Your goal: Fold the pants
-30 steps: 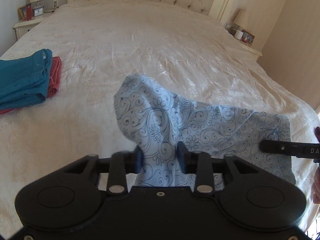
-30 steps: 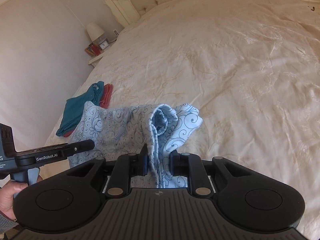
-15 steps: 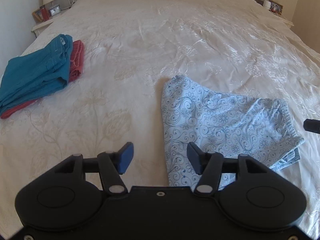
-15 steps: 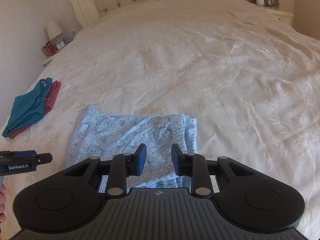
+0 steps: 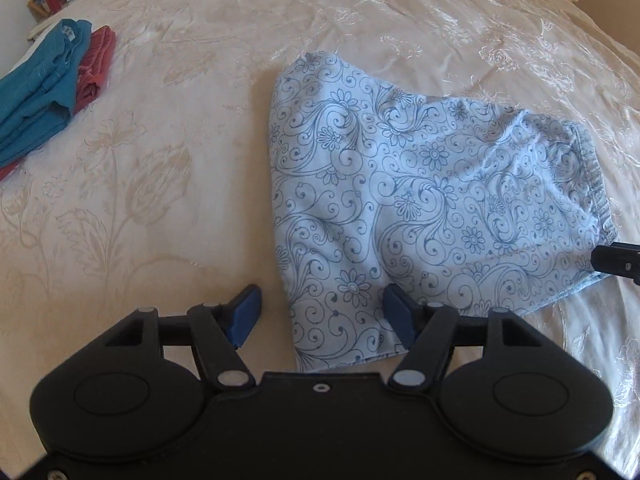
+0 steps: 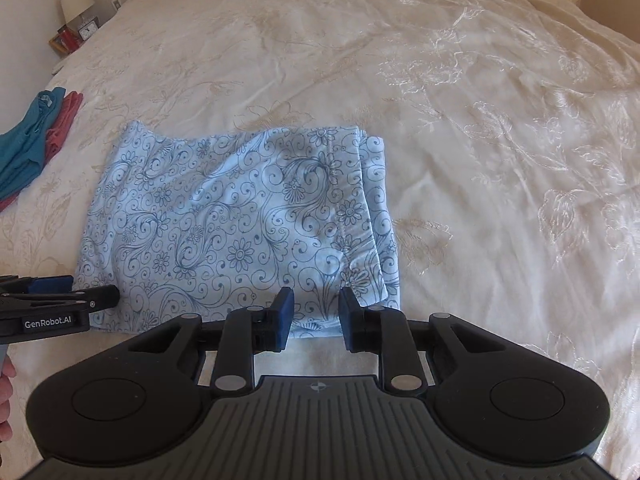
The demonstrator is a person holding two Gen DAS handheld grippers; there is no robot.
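The folded pale-blue floral-print pants (image 5: pixel 420 200) are laid flat on the cream embroidered bedspread (image 6: pixel 500 120), bare fabric beyond their far edge. The left gripper (image 5: pixel 322 316) is opening wide over the near corner, nothing clamped; the right gripper (image 6: pixel 314 318) is closing, pads not touching cloth.

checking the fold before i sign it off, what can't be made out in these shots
- Near hem of the pants: left wrist view, hidden behind the left gripper body.
- Same hem, right wrist view: partly hidden behind the right gripper, whose jaws are closing, with nothing pressed between them.
- Layers under the top fold: covered by the cloth itself.
- Teal and red pile: cut off by the left edge, both views.
- Nightstand items: too small to tell.
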